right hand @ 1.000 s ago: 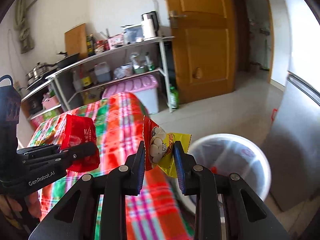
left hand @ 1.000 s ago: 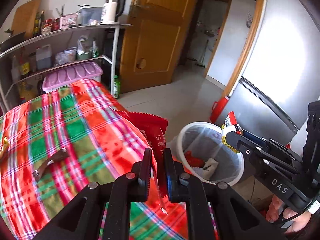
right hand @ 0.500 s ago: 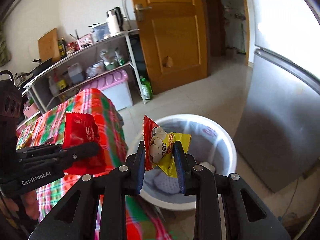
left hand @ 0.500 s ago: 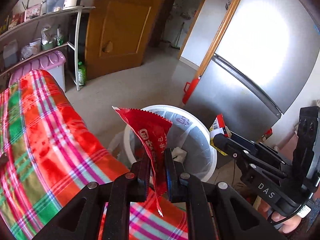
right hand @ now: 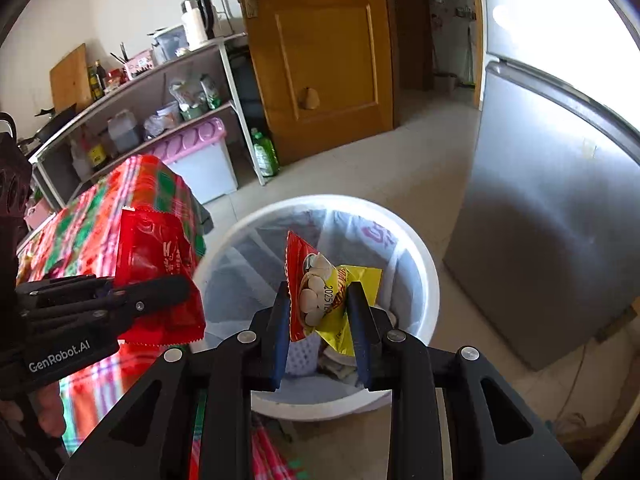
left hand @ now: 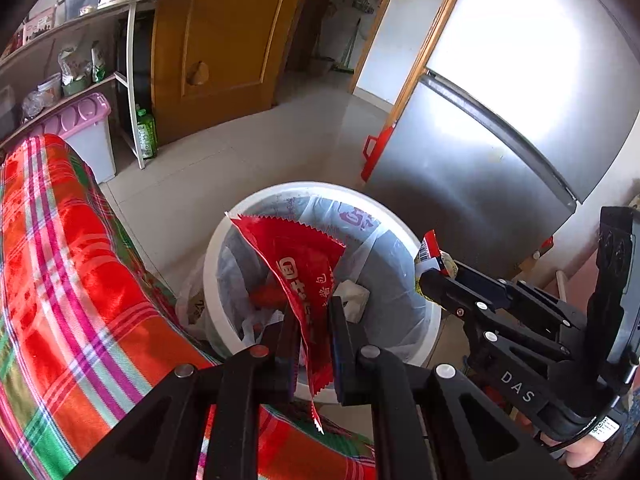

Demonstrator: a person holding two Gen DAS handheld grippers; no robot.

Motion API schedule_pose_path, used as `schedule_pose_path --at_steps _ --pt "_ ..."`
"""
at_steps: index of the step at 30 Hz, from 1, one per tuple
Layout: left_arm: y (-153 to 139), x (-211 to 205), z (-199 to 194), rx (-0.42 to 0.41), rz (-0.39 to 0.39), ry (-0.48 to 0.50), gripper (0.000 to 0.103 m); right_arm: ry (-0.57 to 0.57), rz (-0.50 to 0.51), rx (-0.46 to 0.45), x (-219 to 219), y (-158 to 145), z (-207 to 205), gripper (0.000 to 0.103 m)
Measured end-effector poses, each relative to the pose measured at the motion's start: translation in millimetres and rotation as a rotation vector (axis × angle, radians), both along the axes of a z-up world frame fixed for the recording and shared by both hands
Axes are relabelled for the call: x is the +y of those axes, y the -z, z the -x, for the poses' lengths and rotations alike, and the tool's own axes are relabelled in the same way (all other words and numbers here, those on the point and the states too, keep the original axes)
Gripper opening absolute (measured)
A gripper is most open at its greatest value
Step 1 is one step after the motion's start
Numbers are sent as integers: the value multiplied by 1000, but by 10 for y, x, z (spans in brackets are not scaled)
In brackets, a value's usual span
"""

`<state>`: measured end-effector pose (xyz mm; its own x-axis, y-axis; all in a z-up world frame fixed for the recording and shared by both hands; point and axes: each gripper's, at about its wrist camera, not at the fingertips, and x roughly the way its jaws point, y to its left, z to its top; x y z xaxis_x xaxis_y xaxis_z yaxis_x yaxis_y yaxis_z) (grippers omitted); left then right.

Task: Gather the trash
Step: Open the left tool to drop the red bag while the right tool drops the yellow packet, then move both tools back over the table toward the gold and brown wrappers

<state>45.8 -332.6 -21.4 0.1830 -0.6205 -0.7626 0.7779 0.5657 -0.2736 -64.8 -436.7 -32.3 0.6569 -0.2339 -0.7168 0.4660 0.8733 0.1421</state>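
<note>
Now both grippers are holding wrappers over the round white plastic bin (left hand: 224,248).
Left gripper (left hand: 314,320) is pinching a crinkled red foil wrapper (left hand: 296,256) at frame centre; right gripper (right hand: 320,308) is clamping a red-and-yellow snack packet (right hand: 332,292) above the bin's liner.

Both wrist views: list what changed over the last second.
Both grippers swung off the plaid tablecloth toward the white trash bin, which now sits right under them. Unchanged: the left gripper is shut on the red wrapper, the right gripper on the red-and-yellow snack packet. Nothing released yet.
</note>
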Motion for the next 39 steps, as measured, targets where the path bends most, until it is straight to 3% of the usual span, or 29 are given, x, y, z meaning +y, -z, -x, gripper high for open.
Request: schedule_pose_path --at_steps 4,6,9,12,14,16,27,39 --pt "87 -98 5 16 -13 9 18 -2 -4 35 -41 114 -44 28" --pt "98 -118 -8 17 -14 1 28 -1 -12 45 -73 161 -57 29" --pt "108 -128 -45 22 -10 -7 34 -2 -14 59 -103 207 -96 29" --pt "120 -130 -66 25 -9 -14 35 6 -6 74 -108 241 -136 34" --pt "112 -119 -66 24 -11 -16 37 12 -6 74 -115 237 -133 46" --pt "83 -92 -55 24 1 -20 39 17 -16 68 -124 234 -125 50" --pt "-129 85 19 -33 25 -45 40 9 -6 19 6 35 -40 50" --pt "-475 554 64 -107 74 -125 46 -41 22 -52 282 -275 -30 51"
